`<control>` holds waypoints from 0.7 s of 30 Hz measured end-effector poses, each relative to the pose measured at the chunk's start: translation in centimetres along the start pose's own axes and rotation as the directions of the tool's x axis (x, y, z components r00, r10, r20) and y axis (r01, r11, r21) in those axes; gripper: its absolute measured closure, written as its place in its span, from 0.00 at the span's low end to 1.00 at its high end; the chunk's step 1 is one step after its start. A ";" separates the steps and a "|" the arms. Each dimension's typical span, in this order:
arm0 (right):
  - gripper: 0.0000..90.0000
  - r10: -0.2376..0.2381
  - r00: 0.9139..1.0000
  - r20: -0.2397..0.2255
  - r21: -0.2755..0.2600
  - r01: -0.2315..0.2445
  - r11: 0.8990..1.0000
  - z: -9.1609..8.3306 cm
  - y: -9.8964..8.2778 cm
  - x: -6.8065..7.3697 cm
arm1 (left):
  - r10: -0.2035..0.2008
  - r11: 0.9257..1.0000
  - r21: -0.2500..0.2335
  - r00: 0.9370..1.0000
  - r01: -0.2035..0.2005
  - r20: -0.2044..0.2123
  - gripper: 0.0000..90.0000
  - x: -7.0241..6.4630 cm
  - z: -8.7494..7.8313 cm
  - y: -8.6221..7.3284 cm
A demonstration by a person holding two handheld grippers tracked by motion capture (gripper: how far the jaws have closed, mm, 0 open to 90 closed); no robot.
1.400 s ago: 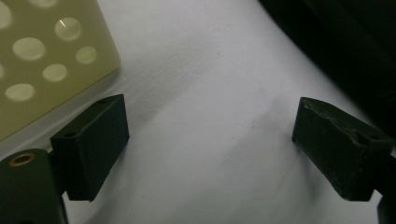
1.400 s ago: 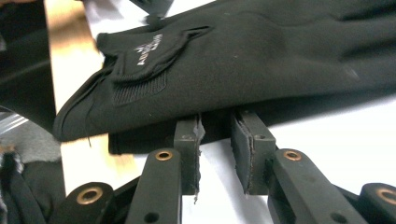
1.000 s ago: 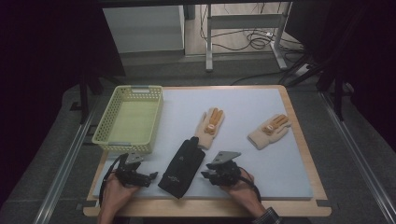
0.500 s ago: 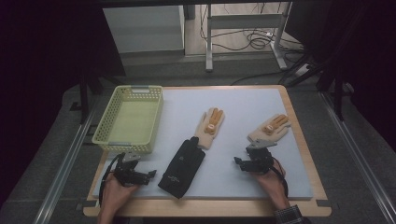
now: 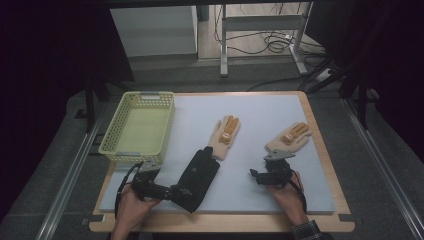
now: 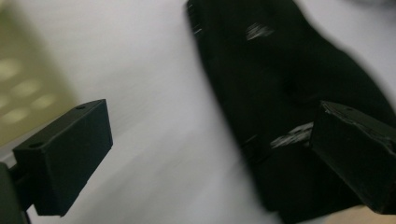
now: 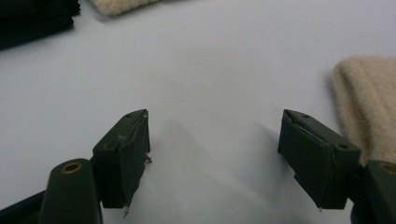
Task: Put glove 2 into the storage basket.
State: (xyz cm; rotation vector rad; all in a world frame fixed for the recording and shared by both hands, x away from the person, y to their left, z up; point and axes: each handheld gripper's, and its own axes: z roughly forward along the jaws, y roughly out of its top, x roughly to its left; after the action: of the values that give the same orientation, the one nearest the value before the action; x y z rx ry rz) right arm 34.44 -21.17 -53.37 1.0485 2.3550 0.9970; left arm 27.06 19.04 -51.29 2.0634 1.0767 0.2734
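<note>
A black glove [image 5: 199, 175] lies flat on the white mat [image 5: 260, 112], cuff toward the front edge. Two beige gloves with orange fingers lie beyond it, one in the middle [image 5: 225, 137] and one to the right [image 5: 289, 140]. My left gripper [image 5: 170, 191] is open at the black glove's front left end; in the left gripper view the black glove [image 6: 280, 93] lies between the wide jaws [image 6: 215, 135], against the right one. My right gripper [image 5: 256, 175] sits just in front of the right beige glove. Its jaws [image 7: 215, 135] have just been opening and stand over bare mat, the beige cuff [image 7: 369, 98] beside the right jaw.
A yellow-green plastic basket [image 5: 115, 135] stands at the mat's left side, close behind my left hand. The mat rests on a wooden board [image 5: 320, 227], with metal rails on both sides. The person's hands come in from the front edge.
My right gripper left the black glove, moved right to just in front of the right beige glove, and opened. My left gripper moved right to the black glove's front end.
</note>
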 end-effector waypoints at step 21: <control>0.27 -0.002 1.000 0.004 -0.001 0.002 1.000 0.0 0.0 0.0 | 0.046 0.990 0.139 0.996 -0.035 -0.078 0.00 -4.5 5.8 1.3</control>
State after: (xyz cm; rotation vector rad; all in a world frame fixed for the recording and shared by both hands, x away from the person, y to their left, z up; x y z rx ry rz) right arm 34.42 -21.15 -53.39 1.0470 2.3518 0.9943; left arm 27.97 12.00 -53.58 2.2158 1.1307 0.3130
